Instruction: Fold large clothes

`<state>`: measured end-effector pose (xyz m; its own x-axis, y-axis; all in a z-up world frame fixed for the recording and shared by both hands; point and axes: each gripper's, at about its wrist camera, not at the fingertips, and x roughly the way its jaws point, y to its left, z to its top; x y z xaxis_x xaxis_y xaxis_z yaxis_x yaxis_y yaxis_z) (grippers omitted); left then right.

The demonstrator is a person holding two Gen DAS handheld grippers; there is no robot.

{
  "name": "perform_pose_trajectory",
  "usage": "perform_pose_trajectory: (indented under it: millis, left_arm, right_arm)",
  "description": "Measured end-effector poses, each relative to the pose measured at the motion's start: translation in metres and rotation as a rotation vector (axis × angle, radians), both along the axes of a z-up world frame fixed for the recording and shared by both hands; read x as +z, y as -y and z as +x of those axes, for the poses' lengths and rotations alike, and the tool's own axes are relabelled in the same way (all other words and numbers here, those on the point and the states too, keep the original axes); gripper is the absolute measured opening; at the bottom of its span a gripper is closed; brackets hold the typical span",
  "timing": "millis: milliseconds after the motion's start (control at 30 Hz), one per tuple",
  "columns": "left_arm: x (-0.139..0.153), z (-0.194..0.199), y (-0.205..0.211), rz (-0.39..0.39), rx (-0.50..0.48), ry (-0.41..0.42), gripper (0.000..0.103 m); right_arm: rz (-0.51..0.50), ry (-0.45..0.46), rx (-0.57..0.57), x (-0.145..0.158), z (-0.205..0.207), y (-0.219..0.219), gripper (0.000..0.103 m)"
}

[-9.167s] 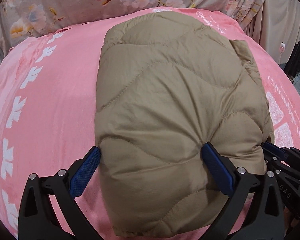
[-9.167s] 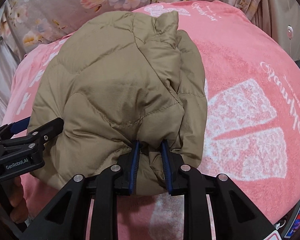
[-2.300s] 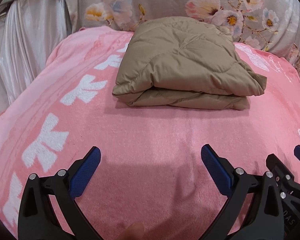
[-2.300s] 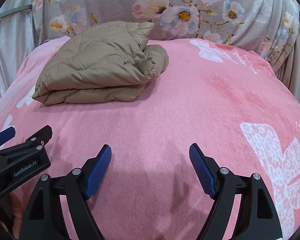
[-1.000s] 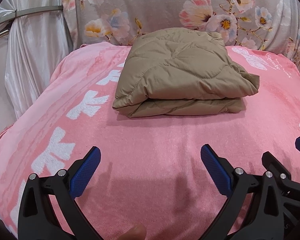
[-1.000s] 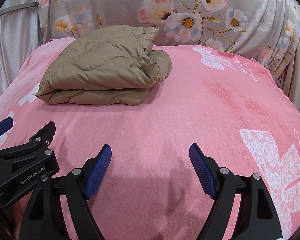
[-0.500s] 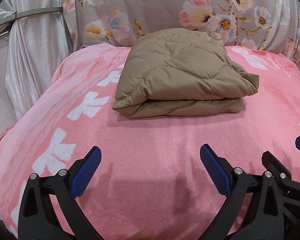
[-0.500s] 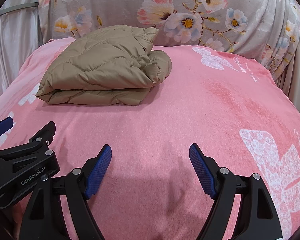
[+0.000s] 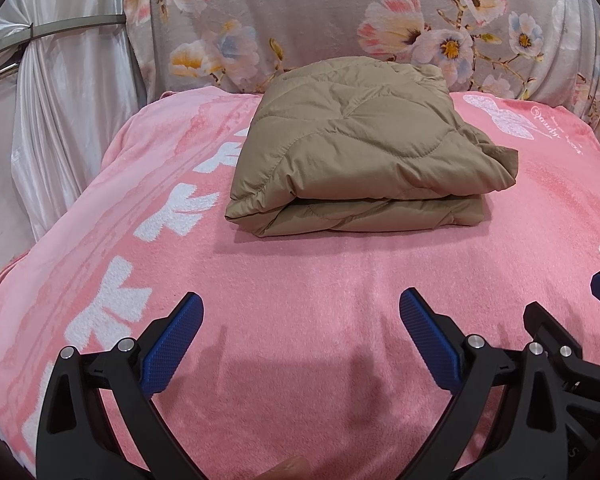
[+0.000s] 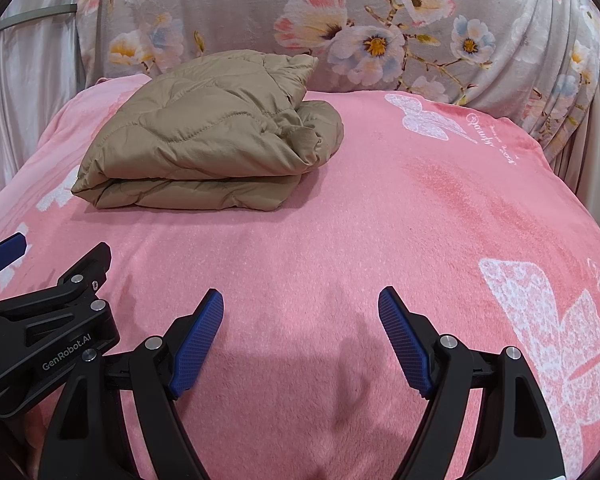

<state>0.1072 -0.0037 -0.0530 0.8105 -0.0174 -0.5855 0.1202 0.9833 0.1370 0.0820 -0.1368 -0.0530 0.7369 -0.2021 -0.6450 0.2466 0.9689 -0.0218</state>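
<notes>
Two hand-held grippers spread, left (image 9: 300,332), right (image 10: 300,328), jacket (image 9: 360,148) folded

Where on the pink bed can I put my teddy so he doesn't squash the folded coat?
The pink blanket lies bare between the folded tan coat and both open grippers, left and right, and rightward toward the butterfly print. It is crowded at the back left, around the coat.

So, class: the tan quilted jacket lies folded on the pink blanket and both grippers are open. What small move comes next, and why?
Probably none on the jacket: it lies folded square. Left gripper and right gripper are open, apart from it, so drawing them away seems right.
</notes>
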Motion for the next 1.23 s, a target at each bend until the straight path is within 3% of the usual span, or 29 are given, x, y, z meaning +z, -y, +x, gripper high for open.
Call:
perform_pose_trajectory:
  millis: [967, 1233]
  left_arm:
    - [0.0034, -0.0018, 0.0034, 0.004, 0.002, 0.009, 0.094]
    - [0.0037, -0.0018, 0.0060, 0.007, -0.014, 0.004, 0.088]
  right_arm:
    - [-0.004, 0.004, -0.002, 0.0021, -0.0001, 0.0011, 0.078]
    - [-0.019, 0.003, -0.009, 0.0068, 0.0005, -0.0001, 0.078]
